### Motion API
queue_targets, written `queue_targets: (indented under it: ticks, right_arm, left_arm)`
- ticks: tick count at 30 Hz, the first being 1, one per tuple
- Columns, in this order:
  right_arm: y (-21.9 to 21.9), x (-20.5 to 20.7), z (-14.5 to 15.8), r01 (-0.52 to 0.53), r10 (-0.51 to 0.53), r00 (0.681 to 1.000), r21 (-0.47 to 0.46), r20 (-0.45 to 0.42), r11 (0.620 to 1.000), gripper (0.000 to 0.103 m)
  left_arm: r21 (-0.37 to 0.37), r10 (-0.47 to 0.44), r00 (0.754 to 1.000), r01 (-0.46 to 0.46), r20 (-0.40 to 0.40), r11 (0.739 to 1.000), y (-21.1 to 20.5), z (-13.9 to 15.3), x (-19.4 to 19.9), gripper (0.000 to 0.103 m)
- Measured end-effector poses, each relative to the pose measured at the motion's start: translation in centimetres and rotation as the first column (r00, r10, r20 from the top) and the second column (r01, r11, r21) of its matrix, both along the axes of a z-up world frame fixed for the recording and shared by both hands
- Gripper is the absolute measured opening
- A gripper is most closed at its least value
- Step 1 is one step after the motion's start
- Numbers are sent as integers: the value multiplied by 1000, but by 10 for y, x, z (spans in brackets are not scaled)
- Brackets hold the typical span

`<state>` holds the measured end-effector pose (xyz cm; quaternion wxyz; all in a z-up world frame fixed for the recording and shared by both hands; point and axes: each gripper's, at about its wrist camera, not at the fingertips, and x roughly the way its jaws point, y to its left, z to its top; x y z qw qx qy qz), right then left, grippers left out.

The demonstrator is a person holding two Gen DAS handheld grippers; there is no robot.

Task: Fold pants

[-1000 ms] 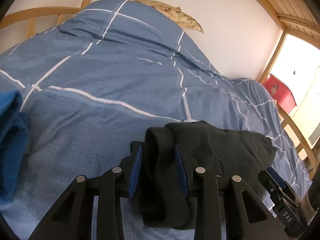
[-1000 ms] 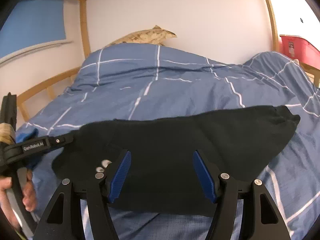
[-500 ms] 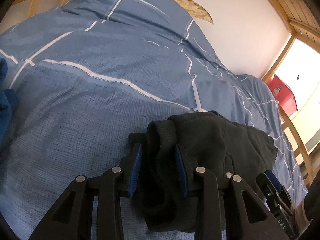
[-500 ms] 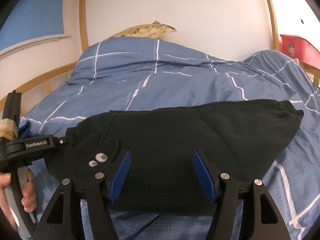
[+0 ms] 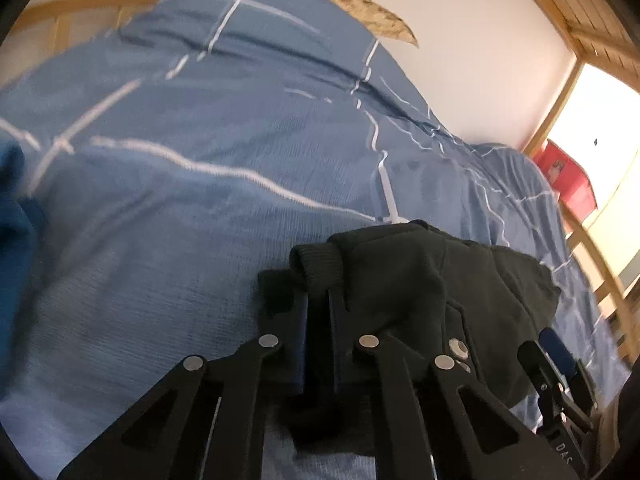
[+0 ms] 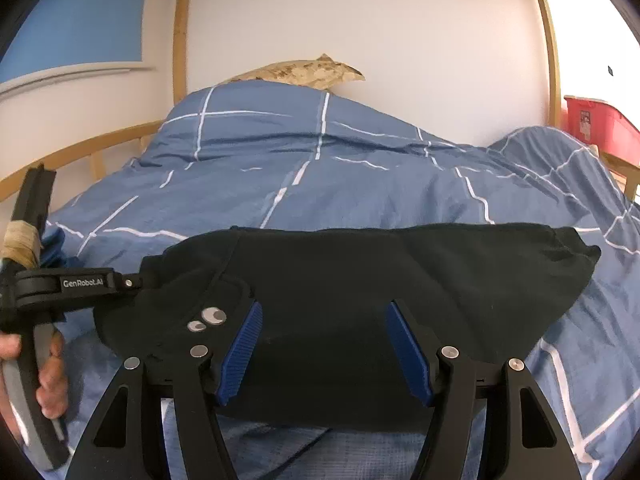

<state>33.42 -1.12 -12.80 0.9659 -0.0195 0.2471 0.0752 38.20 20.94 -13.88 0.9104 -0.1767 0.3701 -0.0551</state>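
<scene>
The left claw (image 5: 318,320) has just been closing, and its blue pads are now pressed together on a ribbed hem of the black pants (image 5: 420,280), which passes between them. The right claw (image 6: 324,352) stands spread, with the pants lying between its blue pads (image 6: 240,354) but not pinched by them; the cloth continues ahead of it and to both sides as a flat, already doubled bundle. Beside the right claw, on its left, a hand (image 6: 50,376) holds the handle of the other tool. I judge that the step in hand is to take hold of one end of the bundle for a further fold; the next move probably needs the right claw to close on its own edge, so both ends rise together. Under and beyond the pants the blue duvet (image 6: 320,184) offers wide soft room ahead. Further away, a patterned pillow (image 6: 304,70) lies by the white wall (image 6: 360,20), and wooden bed rails limit both sides.
</scene>
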Motion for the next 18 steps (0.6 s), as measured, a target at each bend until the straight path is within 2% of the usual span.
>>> queue_targets:
  ticks: [5,10,15,18]
  right_arm:
    - [6,-4,2,-10,11,1000,-19,19,1000,66]
    - [11,-7,5,-21,23,999,-37,38,999,66]
    - [16,-6,3,-35,37,999,-55,34,998,66]
    - [15,-5,3,-32,33,999,-47,27,998,66]
  left_arm:
    - [71,23,1000,-23,3,997,-5,15,-9,8]
    - [60,40,999,-39,-17,997,6,13,-11,8]
    - [100,56,998,-52,-39,994,5,6,-8,8]
    - [88,63,996,-57,-58,994,7,2,-6,9]
